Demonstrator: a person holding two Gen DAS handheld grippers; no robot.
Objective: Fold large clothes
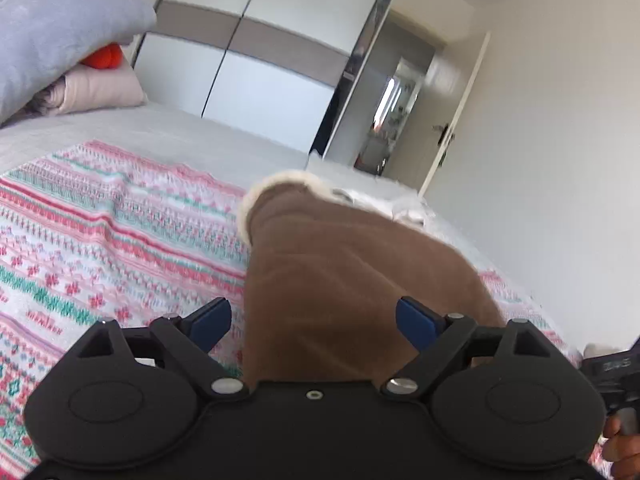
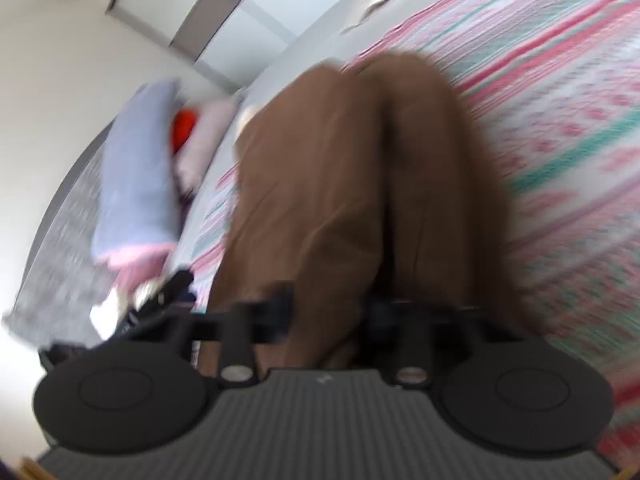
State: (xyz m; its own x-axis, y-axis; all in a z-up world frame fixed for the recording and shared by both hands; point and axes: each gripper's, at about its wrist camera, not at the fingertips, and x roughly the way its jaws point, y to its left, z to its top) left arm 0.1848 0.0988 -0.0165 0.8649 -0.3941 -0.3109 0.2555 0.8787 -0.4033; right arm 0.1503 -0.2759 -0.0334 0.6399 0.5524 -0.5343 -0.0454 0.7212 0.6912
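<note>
A brown garment (image 1: 340,248) with a cream fleece trim (image 1: 280,180) lies on the patterned bedspread (image 1: 100,248). My left gripper (image 1: 314,320) stands open over its near end. The cloth runs between the blue pads (image 1: 212,320), and the left pad is clear of it. In the blurred right wrist view the brown garment (image 2: 320,160) rises in two folds from my right gripper (image 2: 330,308). Its dark fingers (image 2: 284,308) are pinched on a bunch of the cloth.
A grey-blue pillow (image 1: 52,32), an orange object (image 1: 104,58) and folded pink bedding (image 1: 100,92) sit at the bed's head. A white wardrobe (image 1: 260,60) and an open door (image 1: 452,120) stand beyond the bed. A hand (image 1: 620,448) holds a black tool at the right edge.
</note>
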